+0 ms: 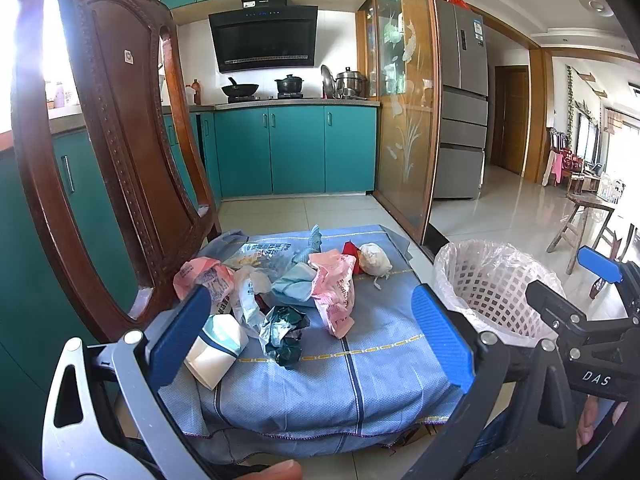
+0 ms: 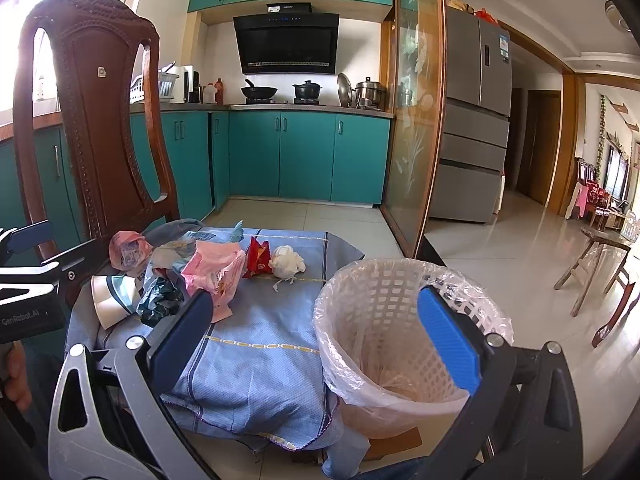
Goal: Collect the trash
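Observation:
A pile of trash lies on a blue cloth (image 1: pixel 360 364) over a low seat: a paper cup (image 1: pixel 216 350), a dark green crumpled wrapper (image 1: pixel 285 335), pink plastic bags (image 1: pixel 335 292), a white paper wad (image 1: pixel 374 259) and a red wrapper (image 2: pixel 257 261). A white lattice bin (image 2: pixel 384 344) lined with clear plastic stands to the right of the cloth. My left gripper (image 1: pixel 316 334) is open and empty, just in front of the pile. My right gripper (image 2: pixel 320 340) is open and empty, in front of the bin's left rim; the paper cup (image 2: pixel 110 300) lies to its left.
A carved wooden chair back (image 1: pixel 100 128) rises close on the left. Teal kitchen cabinets (image 1: pixel 296 148) stand behind. A glass sliding door (image 1: pixel 404 112) and a fridge (image 1: pixel 462 100) are at the right. A wooden stool (image 2: pixel 596 264) stands on the tiled floor far right.

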`<state>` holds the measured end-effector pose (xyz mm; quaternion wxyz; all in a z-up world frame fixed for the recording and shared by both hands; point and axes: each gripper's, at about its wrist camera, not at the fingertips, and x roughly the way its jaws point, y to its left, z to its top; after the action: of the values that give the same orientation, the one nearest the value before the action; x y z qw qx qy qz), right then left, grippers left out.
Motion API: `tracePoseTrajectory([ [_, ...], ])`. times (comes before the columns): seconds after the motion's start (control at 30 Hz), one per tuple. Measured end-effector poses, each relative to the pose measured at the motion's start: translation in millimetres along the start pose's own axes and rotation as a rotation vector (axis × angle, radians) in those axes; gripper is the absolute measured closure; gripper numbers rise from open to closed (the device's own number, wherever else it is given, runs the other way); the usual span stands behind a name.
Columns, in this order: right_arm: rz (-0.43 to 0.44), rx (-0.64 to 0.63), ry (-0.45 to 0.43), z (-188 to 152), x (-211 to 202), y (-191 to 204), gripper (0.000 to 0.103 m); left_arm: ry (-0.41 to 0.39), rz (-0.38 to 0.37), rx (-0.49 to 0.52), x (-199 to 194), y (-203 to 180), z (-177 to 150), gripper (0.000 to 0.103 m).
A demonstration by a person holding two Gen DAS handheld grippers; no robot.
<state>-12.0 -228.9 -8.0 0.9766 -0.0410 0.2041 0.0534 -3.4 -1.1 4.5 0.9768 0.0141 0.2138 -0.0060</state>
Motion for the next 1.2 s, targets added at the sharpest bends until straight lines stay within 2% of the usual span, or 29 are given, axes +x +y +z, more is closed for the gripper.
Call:
tracePoseTrajectory([
  [1.2, 0.006, -0.009, 0.002, -2.8, -1.4, 4.1, 0.003, 0.009, -0.001, -0.008, 1.1, 2.8, -7.8, 0.003],
])
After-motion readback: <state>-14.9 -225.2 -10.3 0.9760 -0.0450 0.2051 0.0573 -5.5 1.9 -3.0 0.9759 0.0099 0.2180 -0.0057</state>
